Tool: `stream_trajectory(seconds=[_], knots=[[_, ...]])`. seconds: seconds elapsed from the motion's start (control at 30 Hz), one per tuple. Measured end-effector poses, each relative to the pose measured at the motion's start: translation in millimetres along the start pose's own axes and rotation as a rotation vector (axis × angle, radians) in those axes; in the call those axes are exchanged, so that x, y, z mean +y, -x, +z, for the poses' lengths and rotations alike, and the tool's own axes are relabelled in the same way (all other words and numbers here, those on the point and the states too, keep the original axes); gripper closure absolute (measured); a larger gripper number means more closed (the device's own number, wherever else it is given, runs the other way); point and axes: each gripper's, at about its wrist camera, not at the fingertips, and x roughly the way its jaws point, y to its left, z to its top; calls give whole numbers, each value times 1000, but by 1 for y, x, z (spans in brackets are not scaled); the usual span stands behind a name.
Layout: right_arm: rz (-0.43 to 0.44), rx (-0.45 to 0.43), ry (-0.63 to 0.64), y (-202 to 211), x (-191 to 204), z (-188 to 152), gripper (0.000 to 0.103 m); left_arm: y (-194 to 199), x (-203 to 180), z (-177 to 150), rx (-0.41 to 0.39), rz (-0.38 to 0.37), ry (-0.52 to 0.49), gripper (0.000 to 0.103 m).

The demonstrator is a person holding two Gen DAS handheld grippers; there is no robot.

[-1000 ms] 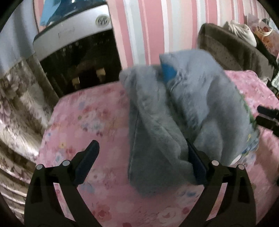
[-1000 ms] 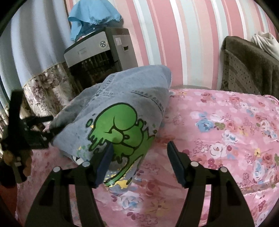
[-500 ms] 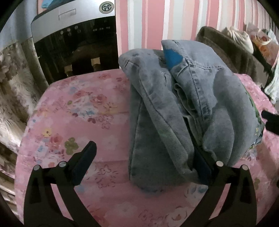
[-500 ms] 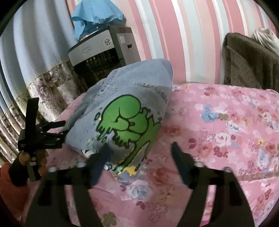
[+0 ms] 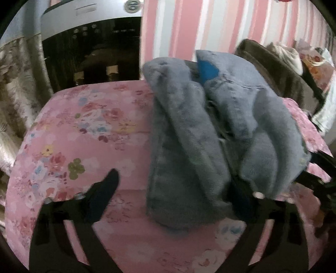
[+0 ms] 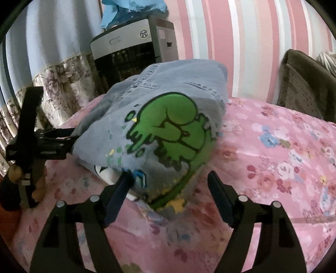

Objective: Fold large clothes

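The folded denim jacket point(image 6: 168, 117) sits bunched on the floral pink bed point(image 6: 283, 151), its bulk between both tongs. The left tongs point(image 5: 176, 193) and right tongs point(image 6: 170, 182) have just been closing yet stand wide, straddling opposite edges, probably to square the bundle.

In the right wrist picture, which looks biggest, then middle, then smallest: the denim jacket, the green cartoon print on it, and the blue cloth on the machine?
1. Denim jacket
2. Green cartoon print
3. Blue cloth, though it sits farther back and is cut off at the top, so its real size is unsure.

No readable words — only a round logo badge point(image 6: 143, 33) on the appliance's grey top panel point(image 6: 126, 40)
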Motion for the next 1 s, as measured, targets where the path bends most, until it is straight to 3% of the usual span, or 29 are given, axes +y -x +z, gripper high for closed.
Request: stream_trajectory(seconds=[0.07,0.13,0.17,0.37,0.57,0.77,1.0], knots=[[-7,-6,-7,-4,0,4,34,2,-8,0,9,-41,-32,45],[0,-9,-14,-6,-2,6,41,1,-14,2,16,-51,-45,54],[0,-11,-10,-6,-1,6,42,0,-16,2,20,-66,-45,65],[4,-37,43,-1,2,10,56,6,-33,2,3,-17,-94,75],[-2,-107,90,19,-1,13,70,22,-66,1,-79,84,-157,86],[-26,-203,147,75,-9,11,75,59,-111,1,-167,102,-220,90],[-76,-266,233,169,-19,-15,75,112,-179,-24,-243,73,-314,91]])
